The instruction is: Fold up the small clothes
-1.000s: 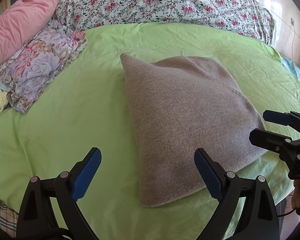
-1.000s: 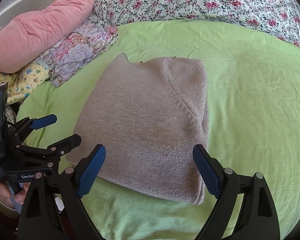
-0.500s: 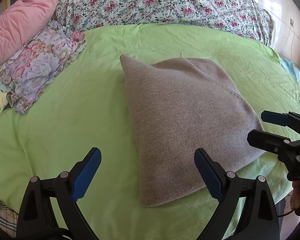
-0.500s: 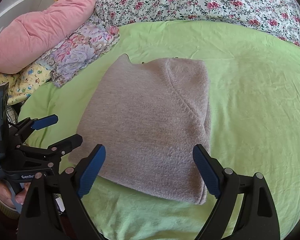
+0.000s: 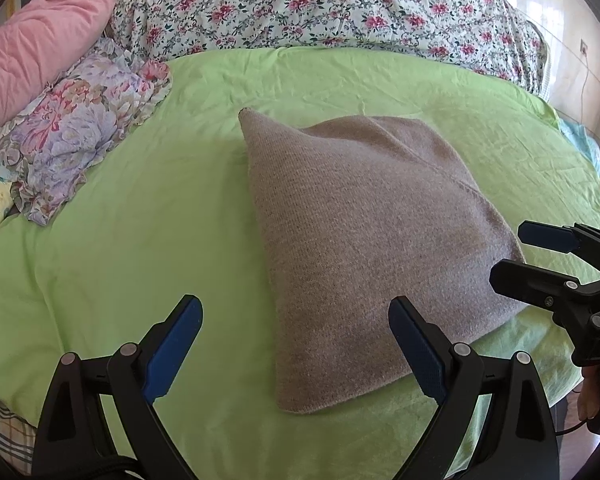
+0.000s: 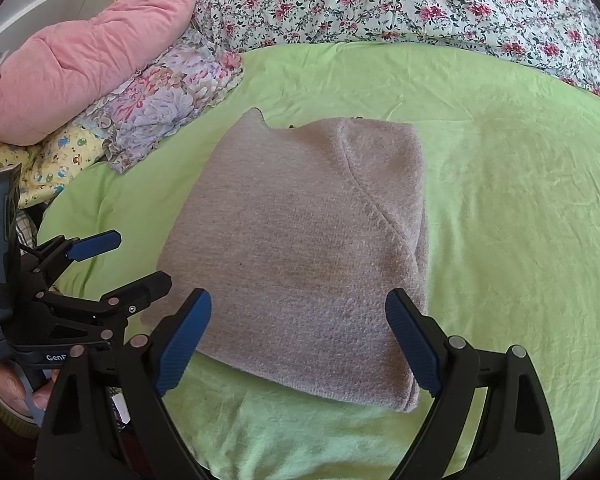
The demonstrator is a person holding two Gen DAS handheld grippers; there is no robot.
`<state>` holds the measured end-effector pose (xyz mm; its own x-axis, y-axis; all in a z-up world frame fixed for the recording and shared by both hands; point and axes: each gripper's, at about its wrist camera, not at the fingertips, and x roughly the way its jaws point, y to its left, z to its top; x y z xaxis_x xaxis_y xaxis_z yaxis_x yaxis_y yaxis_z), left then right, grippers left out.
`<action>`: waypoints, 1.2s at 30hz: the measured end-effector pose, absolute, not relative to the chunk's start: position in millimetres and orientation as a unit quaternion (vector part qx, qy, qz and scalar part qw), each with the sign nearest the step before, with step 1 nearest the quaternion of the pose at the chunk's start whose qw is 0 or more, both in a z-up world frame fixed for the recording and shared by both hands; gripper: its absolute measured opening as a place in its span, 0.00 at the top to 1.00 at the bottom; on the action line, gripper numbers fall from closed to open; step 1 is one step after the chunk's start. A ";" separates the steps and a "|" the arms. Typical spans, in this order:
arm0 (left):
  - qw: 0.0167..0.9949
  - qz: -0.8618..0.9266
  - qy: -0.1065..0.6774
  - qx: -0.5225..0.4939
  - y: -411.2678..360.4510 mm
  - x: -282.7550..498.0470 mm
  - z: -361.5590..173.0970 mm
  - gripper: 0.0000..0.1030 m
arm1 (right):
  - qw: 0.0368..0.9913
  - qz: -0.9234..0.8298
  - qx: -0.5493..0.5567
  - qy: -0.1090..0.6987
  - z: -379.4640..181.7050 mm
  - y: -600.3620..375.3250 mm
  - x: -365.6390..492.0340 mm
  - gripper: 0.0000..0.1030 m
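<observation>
A folded taupe knit garment (image 5: 364,240) lies flat on the green bed sheet (image 5: 140,220); it also shows in the right wrist view (image 6: 300,248). My left gripper (image 5: 296,344) is open and empty, hovering above the garment's near left corner. My right gripper (image 6: 300,340) is open and empty, hovering above the garment's near edge. The right gripper appears at the right edge of the left wrist view (image 5: 540,256), and the left gripper at the left of the right wrist view (image 6: 116,264). Neither touches the garment.
A pink quilt (image 6: 80,52), a floral pillow (image 6: 168,104) and a yellow patterned cloth (image 6: 56,160) lie at the left. A flowered duvet (image 5: 320,4) lies across the back. The green sheet (image 6: 520,220) stretches to the right. The bed edge is near me.
Both grippers have drawn slightly back from the garment, staying open. The garment has not moved.
</observation>
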<state>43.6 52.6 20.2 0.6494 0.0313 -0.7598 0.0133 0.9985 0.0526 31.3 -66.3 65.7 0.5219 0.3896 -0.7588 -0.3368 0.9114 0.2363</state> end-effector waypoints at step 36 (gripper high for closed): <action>0.910 0.008 0.415 0.023 52.9 43.1 23.9 0.08 | 0.874 0.212 0.038 0.435 73.1 -62.5 29.5 0.14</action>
